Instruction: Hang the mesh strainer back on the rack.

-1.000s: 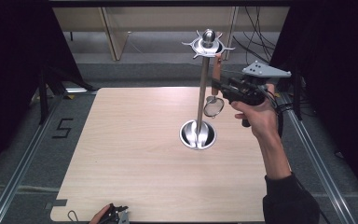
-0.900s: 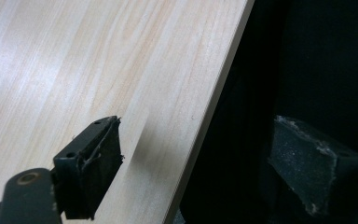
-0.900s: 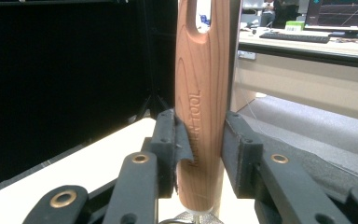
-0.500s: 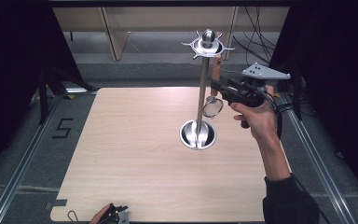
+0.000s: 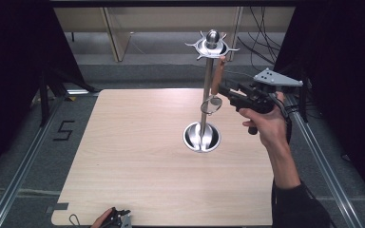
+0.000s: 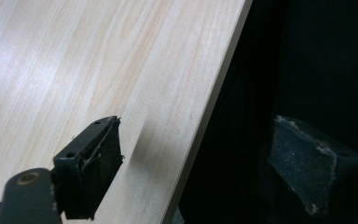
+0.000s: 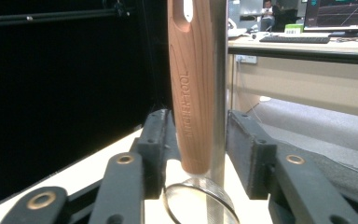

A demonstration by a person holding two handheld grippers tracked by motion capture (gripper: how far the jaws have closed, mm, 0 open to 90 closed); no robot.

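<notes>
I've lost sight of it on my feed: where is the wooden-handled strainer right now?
The wooden-handled strainer hangs from the top ring of the metal stand at the table's far right, between the right gripper's jaws, which have just been opening.

Pale wood table on grey floor, metal rails either side. Black curtains left and right. Light wood shelving behind, cables hanging near it. Black "5" marked on floor at left. Desk with monitor far back.
</notes>
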